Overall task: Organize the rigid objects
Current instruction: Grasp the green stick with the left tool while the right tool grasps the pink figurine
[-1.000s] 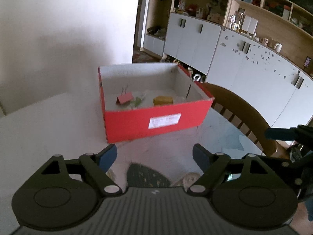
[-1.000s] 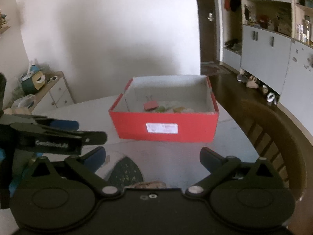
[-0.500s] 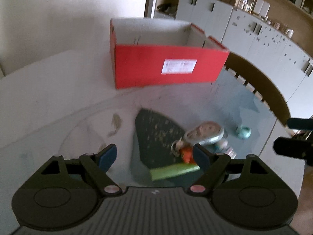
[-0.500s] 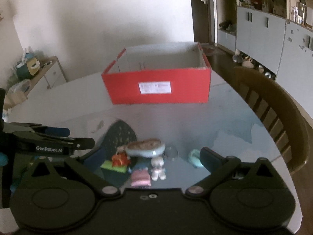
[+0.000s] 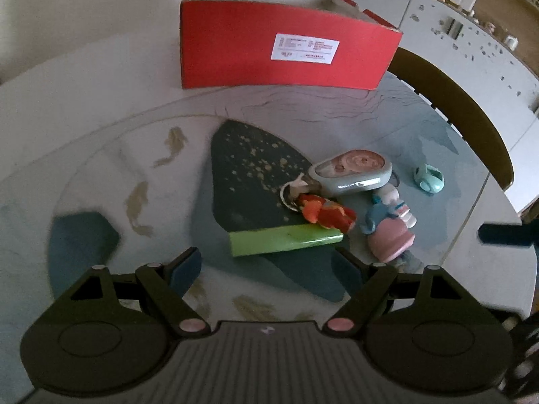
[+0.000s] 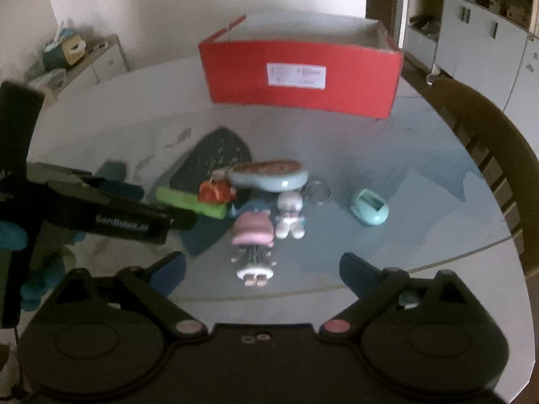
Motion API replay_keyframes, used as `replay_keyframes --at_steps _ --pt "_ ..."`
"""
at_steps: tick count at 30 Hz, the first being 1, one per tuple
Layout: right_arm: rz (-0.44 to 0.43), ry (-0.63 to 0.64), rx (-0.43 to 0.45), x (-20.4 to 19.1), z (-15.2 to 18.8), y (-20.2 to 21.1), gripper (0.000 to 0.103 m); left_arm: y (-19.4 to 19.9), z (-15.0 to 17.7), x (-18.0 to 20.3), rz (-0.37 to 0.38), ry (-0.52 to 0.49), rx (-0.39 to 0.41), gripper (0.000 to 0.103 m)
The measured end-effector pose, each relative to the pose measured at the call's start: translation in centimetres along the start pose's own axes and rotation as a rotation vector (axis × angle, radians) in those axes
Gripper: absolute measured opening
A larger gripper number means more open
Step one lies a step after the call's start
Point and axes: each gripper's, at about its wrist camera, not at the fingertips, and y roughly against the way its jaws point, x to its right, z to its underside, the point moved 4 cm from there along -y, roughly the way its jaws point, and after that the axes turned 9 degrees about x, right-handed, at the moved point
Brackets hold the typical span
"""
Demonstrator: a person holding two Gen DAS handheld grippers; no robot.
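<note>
change: both views dipped from red box [image 5: 286, 57] to desk [image 5: 84, 107] clutter | left tongs [image 5: 266, 269] wide, empty, above green block [image 5: 286, 242] | right tongs [image 6: 262, 276] closing, nothing gripped, doll [image 6: 254, 239] between | step: picking starts

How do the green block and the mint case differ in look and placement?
The green block is a long, flat, bright green bar; the mint case is small, rounded and pale teal. The block lies in the clutter, with the red figure touching it; the case sits alone, apart to the right. The block partly overlaps the table's dark patch; the case rests on the lighter blue area. Both lie on the table outside the red box.
</note>
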Motion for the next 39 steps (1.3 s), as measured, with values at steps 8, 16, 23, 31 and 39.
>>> replay_keyframes --at_steps 8,16,23,31,39 --pt "-0.022 0.061 -0.048 -0.4 1.3 -1.7 0.083 -1.1 -0.1 1.3 -0.008 0.056 -0.001 0.085" --pt "-0.032 0.056 -0.046 -0.6 1.2 -2.8 0.072 -1.7 -0.4 2.3 -0.045 0.064 0.008 0.085" --pt "-0.015 0.061 -0.036 -0.8 1.2 -3.7 0.06 -2.1 -0.5 2.7 -0.073 0.044 0.023 0.084" --pt "-0.008 0.051 -0.027 -0.7 1.0 -4.2 0.05 -2.0 0.0 3.1 -0.095 -0.013 0.042 0.082" --pt "0.001 0.039 -0.022 -0.6 0.8 -4.4 0.033 -1.7 0.3 3.0 -0.088 -0.025 0.045 0.082"
